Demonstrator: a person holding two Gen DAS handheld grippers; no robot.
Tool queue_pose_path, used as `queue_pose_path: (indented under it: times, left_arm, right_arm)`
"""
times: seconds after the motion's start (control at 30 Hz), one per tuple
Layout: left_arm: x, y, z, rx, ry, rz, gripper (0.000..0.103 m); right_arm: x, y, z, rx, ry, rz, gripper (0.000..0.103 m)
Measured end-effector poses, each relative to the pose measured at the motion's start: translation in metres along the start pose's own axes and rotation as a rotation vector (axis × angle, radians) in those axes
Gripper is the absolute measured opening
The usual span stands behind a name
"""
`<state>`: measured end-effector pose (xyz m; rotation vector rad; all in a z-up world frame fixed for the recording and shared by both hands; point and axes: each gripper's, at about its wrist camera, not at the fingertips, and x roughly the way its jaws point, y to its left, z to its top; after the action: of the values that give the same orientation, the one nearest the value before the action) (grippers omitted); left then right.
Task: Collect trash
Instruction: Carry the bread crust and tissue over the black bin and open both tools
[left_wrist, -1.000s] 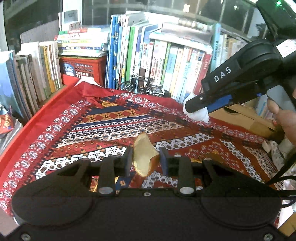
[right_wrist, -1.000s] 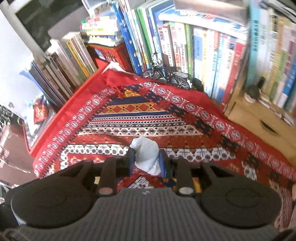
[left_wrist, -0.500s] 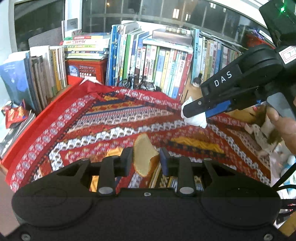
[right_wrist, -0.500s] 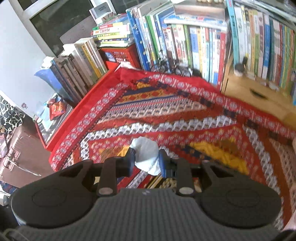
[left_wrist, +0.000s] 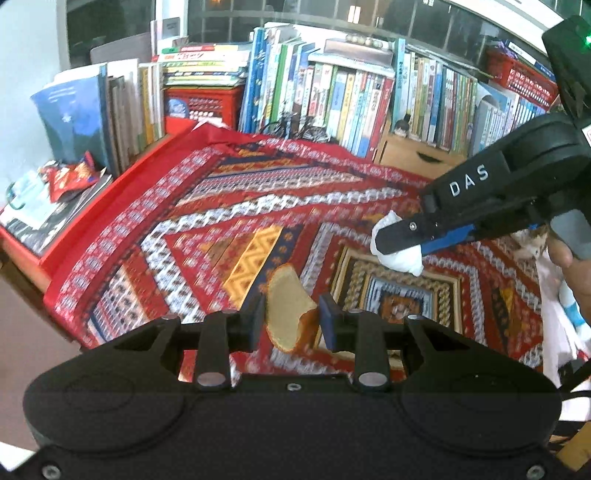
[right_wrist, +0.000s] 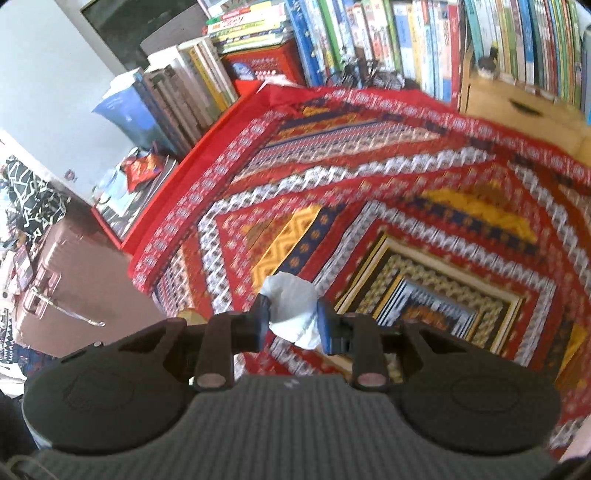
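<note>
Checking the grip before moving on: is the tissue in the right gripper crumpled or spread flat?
Crumpled. The tissue is a wadded white ball pinched between the right gripper fingers, above the cloth.

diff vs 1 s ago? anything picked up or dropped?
Nothing picked up or dropped. Both tongs pulled back from the bookshelf over the patterned cloth, whose central square now shows. Unchanged: left tongs clamp the bread piece, right tongs clamp the crumpled tissue.
</note>
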<state>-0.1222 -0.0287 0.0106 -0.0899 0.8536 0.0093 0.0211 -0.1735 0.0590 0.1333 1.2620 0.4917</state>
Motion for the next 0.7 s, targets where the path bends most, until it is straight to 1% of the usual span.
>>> queue_pose_path:
  times: [0.37,0.47,0.7]
  left_arm:
    - [-0.026,0.052,-0.077,-0.023,0.078,0.032,0.030]
    - [-0.027,0.064,-0.096,-0.039,0.103,0.047,0.030]
    - [-0.022,0.092,-0.135,-0.099,0.165,0.074,0.030]
  right_arm:
    - [0.029,0.042,-0.088,0.056,0.052,0.019,0.033]
    - [0.040,0.049,-0.108,0.082,0.065,0.040,0.033]
    - [0.067,0.065,-0.148,0.105,0.119,0.054,0.033]
